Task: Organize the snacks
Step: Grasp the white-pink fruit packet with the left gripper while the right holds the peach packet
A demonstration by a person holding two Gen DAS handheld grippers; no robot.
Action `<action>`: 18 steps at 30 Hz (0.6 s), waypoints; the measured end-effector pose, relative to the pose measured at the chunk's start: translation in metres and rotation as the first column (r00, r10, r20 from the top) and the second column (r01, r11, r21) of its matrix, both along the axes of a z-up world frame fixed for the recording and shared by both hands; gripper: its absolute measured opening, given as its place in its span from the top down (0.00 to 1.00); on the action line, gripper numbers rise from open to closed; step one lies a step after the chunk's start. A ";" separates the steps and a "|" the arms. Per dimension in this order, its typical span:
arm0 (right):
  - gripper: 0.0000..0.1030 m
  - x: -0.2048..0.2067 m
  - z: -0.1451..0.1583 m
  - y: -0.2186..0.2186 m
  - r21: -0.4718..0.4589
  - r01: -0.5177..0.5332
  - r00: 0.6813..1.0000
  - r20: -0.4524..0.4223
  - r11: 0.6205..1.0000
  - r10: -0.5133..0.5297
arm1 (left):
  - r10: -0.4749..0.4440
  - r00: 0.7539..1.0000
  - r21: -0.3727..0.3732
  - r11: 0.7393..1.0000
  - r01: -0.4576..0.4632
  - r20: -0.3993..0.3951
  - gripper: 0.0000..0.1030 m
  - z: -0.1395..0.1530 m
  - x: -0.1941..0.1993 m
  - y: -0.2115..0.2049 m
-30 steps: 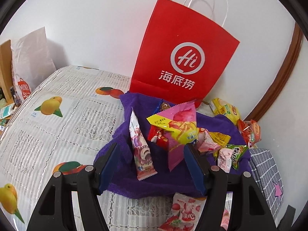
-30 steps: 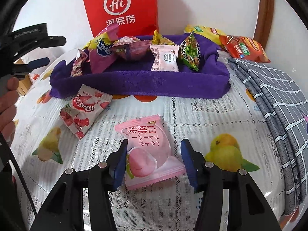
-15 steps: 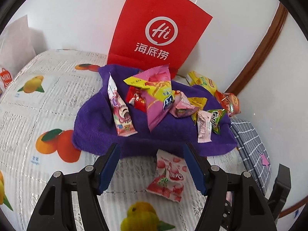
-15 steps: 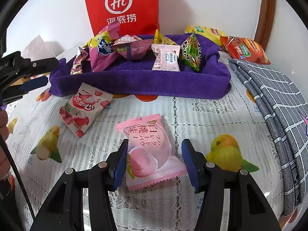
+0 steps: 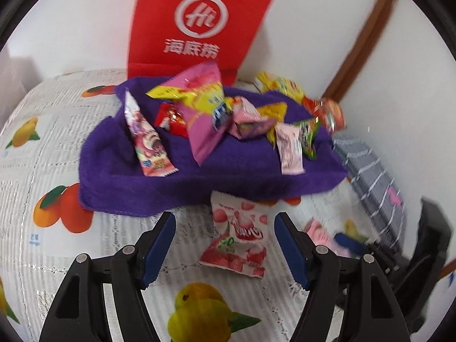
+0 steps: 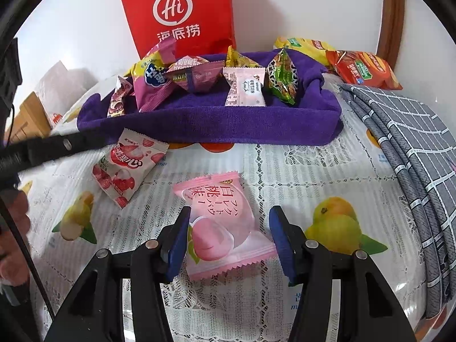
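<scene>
A red-and-white fruit candy packet [image 5: 236, 239] lies flat on the fruit-print tablecloth, just in front of the purple towel [image 5: 199, 179]. My left gripper [image 5: 224, 221] hovers over it with the packet between its fingers; the jaws are opening and the pads stay clear of it. A pink peach packet [image 6: 219, 228] lies between the fingers of my right gripper [image 6: 230, 213], which is open: the left pad is at the packet's edge, the right pad stands apart. Several snack packets rest on the purple towel [image 6: 228, 122].
A red paper bag [image 6: 176, 14] stands against the wall behind the towel. Yellow [image 6: 305, 45] and orange-red [image 6: 364, 68] packs lie at the back right. A grey checked cloth [image 6: 413, 148] covers the right side. A person's hand [image 6: 14, 228] shows at the left edge.
My left gripper has pulled back from the towel and sunk toward the table, so the red-and-white packet now lies between its fingers. The right gripper has stayed over the peach packet.
</scene>
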State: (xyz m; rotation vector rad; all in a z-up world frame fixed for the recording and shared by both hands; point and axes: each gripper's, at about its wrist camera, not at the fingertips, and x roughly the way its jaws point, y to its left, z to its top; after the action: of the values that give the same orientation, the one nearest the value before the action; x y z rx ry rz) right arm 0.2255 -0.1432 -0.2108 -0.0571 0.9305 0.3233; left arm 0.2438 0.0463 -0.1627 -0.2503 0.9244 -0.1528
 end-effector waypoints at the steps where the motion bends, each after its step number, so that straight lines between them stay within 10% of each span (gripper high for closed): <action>1: 0.47 0.000 0.000 -0.001 0.007 0.001 1.000 0.000 1.000 -0.001 | -0.018 1.000 0.018 1.000 0.018 -0.007 0.32 -0.003 0.001 -0.006; 18: 0.47 0.000 0.001 -0.013 0.118 0.020 1.000 -0.016 0.993 -0.018 | -0.068 0.996 0.277 0.957 0.080 -0.053 0.26 -0.030 0.006 -0.051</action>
State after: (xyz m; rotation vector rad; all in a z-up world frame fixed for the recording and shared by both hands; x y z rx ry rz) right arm 0.2258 -0.1558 -0.2099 0.0629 0.9247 0.3607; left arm 0.2502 -0.0052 -0.1932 0.0434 0.9861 -0.0842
